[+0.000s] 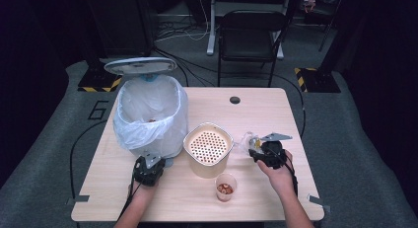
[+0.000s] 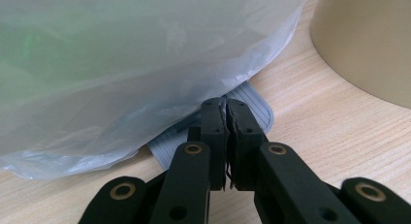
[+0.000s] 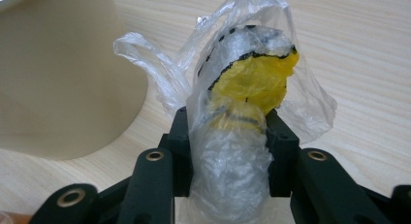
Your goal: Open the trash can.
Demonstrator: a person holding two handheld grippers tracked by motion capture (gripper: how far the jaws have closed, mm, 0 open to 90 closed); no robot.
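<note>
A pedal bin (image 1: 150, 114) lined with a white plastic bag (image 2: 121, 64) stands at the table's left, its lid (image 1: 140, 65) raised. My left gripper (image 1: 155, 163) (image 2: 227, 107) is shut and empty, with its tips resting on the bin's grey ribbed pedal (image 2: 257, 105). My right gripper (image 1: 257, 150) (image 3: 228, 124) is shut on a crumpled clear wrapper (image 3: 252, 78) (image 1: 248, 140) with yellow and black print. It holds the wrapper just right of the beige container (image 1: 208, 149).
The beige container (image 3: 58, 73) (image 2: 368, 40) has a perforated top and stands mid-table. A small clear cup (image 1: 226, 188) with brownish bits stands in front of it. A black chair (image 1: 251, 30) stands beyond the table's far edge (image 1: 231, 89).
</note>
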